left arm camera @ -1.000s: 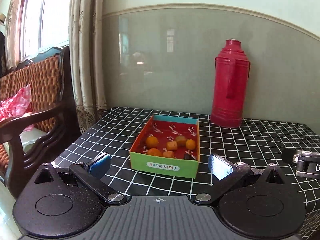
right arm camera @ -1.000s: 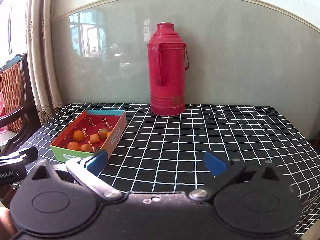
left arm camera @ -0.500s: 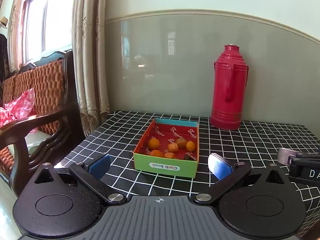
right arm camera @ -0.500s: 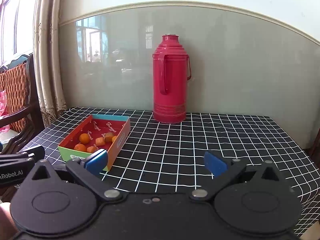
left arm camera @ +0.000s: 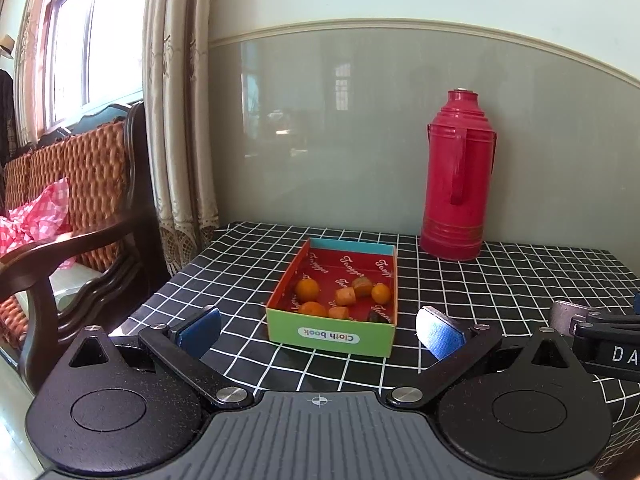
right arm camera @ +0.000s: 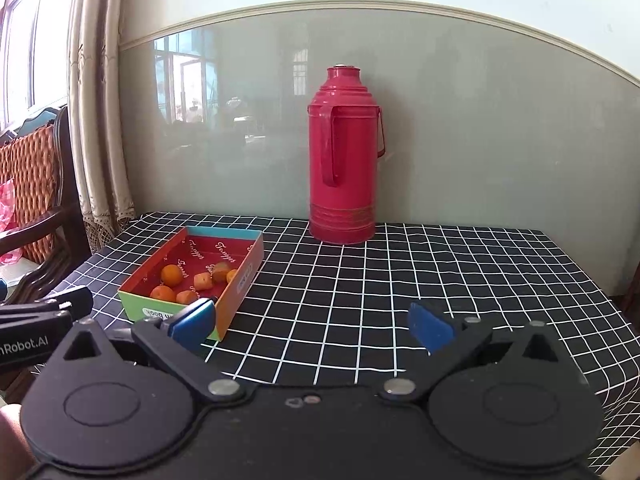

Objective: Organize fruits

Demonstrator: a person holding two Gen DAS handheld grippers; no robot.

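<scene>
A shallow cardboard box (left arm camera: pixel 335 336) sits on the black tablecloth with white grid lines (left arm camera: pixel 480 292), a little below the centre of the left wrist view and at lower left in the right wrist view (right arm camera: pixel 236 300). Its near wall is green with a white "Cloth book" label, the far wall is teal, the side facing right is orange, and the inside is red with pale script lettering. Inside lie several small orange fruits (left arm camera: pixel 307 289), some round and some blunt and chunky, gathered in the near half; one dark piece sits in the near right corner. The same fruits (right arm camera: pixel 172 274) show in the right wrist view.

The left gripper (left arm camera: pixel 318 332) is spread wide, its blue pads (left arm camera: pixel 200 330) on either side of the box and grasping nothing. The right gripper (right arm camera: pixel 308 326) is equally wide apart and empty, over bare cloth at lower centre.

A red thermos (right arm camera: pixel 344 156) stands upright against the wall, behind and right of the box. A wooden chair (left arm camera: pixel 72 216) fills the left edge.
</scene>
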